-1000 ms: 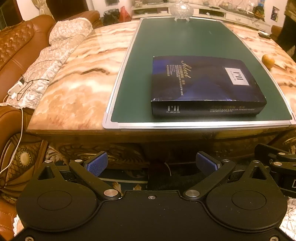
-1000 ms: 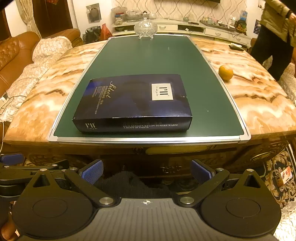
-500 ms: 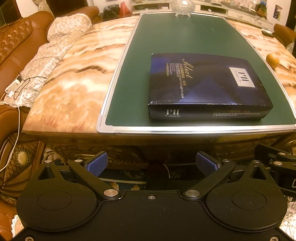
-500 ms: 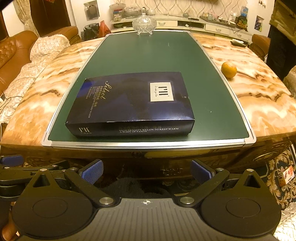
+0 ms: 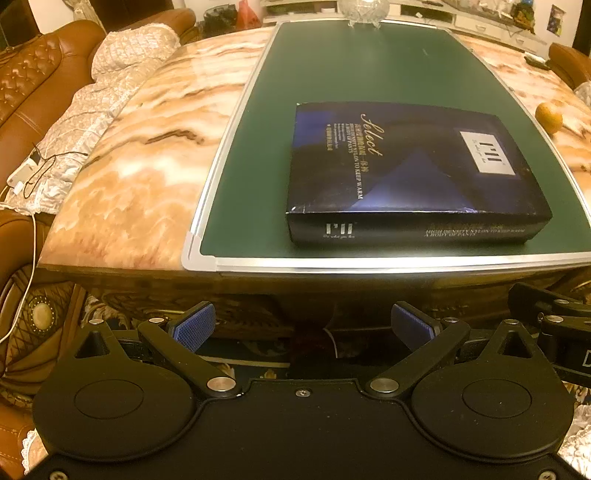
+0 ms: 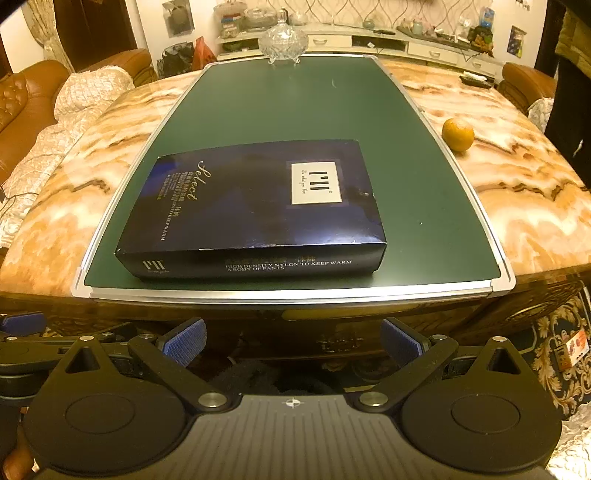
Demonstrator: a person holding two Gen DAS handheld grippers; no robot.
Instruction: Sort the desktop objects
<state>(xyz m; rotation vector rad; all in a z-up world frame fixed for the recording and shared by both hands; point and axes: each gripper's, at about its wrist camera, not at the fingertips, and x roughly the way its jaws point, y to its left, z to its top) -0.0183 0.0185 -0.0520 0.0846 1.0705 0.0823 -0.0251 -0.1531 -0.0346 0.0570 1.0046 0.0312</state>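
Note:
A flat dark blue box (image 5: 410, 170) (image 6: 255, 206) lies on a green board (image 5: 332, 66) (image 6: 295, 103) near the board's front edge. An orange (image 5: 549, 117) (image 6: 457, 134) sits on the marble table just right of the board. My left gripper (image 5: 303, 328) is open and empty, below and in front of the table's front edge. My right gripper (image 6: 291, 341) is also open and empty, level with it, in front of the box.
A glass lidded dish (image 6: 283, 42) (image 5: 364, 9) stands at the board's far end. A brown sofa with a quilted blanket (image 5: 110, 96) is to the left. A remote (image 6: 474, 79) lies at the far right. A person (image 6: 569, 74) stands on the right.
Both grippers have risen and moved closer to the table, so the box looks bigger and is seen more from above. The jaws stayed open.

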